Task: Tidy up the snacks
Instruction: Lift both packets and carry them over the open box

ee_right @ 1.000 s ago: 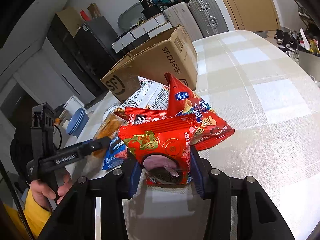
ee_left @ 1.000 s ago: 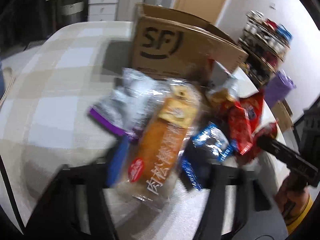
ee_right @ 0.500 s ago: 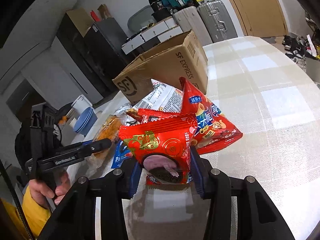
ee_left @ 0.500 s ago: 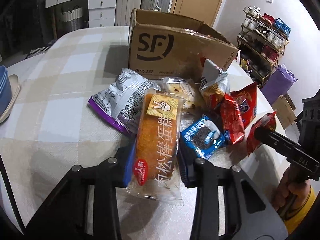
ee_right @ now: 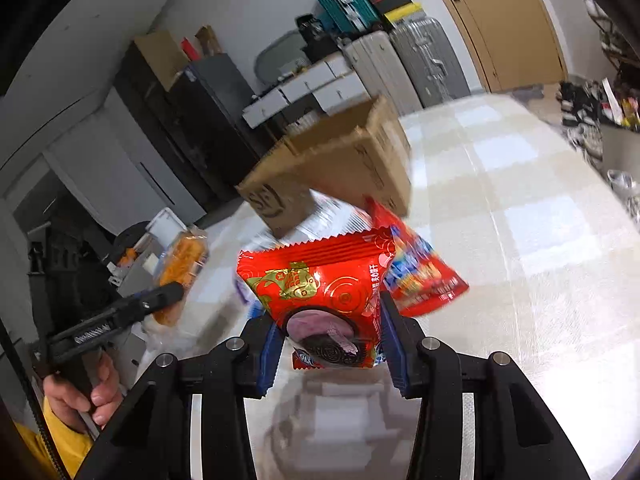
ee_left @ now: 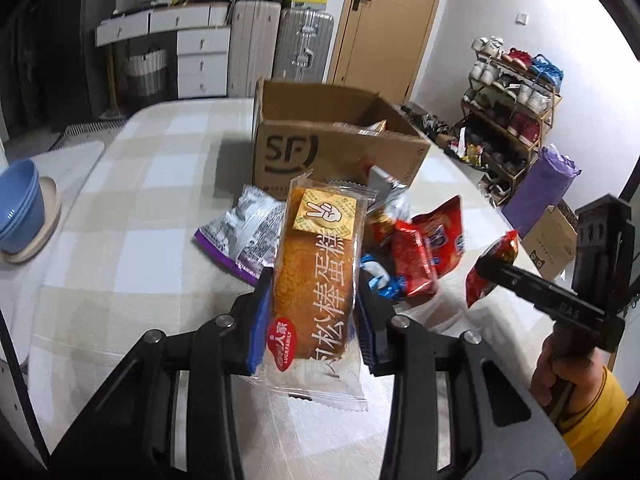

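The cake, a long orange bar in a clear wrapper, sits clamped between the blue pads of the left gripper, lifted off the table with its far end pointing toward twelve o'clock. In the right wrist view the same cake shows at nine o'clock, held out on the left gripper by a hand in a yellow sleeve.

The right gripper is closed tight on a red cookie pack, pads pressing both sides, the pack clear of the table. From the left wrist view that cookie pack hangs at three o'clock off the right gripper, gripped by a hand.

Just beyond the cake lies the rest of the pile: a grey-and-purple bag at eleven o'clock, a blue pack and a red bag at two o'clock, all lying on the checked cloth.

Behind the pile, at twelve o'clock, stands an open cardboard box with a snack corner showing inside. Blue bowls sit stacked at nine o'clock near the table's edge. A shoe rack stands against the wall at two o'clock.
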A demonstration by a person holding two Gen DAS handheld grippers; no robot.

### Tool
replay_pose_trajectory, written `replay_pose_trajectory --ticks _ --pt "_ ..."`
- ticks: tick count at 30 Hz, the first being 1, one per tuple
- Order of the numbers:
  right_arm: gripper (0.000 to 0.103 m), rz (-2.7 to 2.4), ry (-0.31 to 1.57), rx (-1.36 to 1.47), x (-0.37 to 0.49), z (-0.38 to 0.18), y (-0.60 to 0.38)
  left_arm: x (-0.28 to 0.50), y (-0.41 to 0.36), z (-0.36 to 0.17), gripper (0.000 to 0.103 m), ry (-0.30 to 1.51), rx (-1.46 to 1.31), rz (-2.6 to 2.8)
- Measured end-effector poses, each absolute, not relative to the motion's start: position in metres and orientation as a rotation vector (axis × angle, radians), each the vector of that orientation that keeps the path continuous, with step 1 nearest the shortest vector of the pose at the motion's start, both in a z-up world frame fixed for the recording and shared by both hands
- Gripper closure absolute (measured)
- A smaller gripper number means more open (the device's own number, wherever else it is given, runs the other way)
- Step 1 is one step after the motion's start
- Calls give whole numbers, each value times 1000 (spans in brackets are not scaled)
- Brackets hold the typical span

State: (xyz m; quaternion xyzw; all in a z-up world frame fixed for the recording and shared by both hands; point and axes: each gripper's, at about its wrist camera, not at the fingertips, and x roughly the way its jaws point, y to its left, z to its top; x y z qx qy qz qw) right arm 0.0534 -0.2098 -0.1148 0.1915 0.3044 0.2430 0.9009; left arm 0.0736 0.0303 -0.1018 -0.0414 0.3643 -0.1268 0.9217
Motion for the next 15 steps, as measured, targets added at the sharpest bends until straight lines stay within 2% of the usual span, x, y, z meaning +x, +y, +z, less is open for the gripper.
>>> replay_pose_trajectory --ticks 8,15 --pt "58 565 521 380 16 -61 -202 34 28 -69 70 683 -83 -267" --pt "58 603 460 377 -8 -37 -201 3 32 -50 70 651 -89 -240"
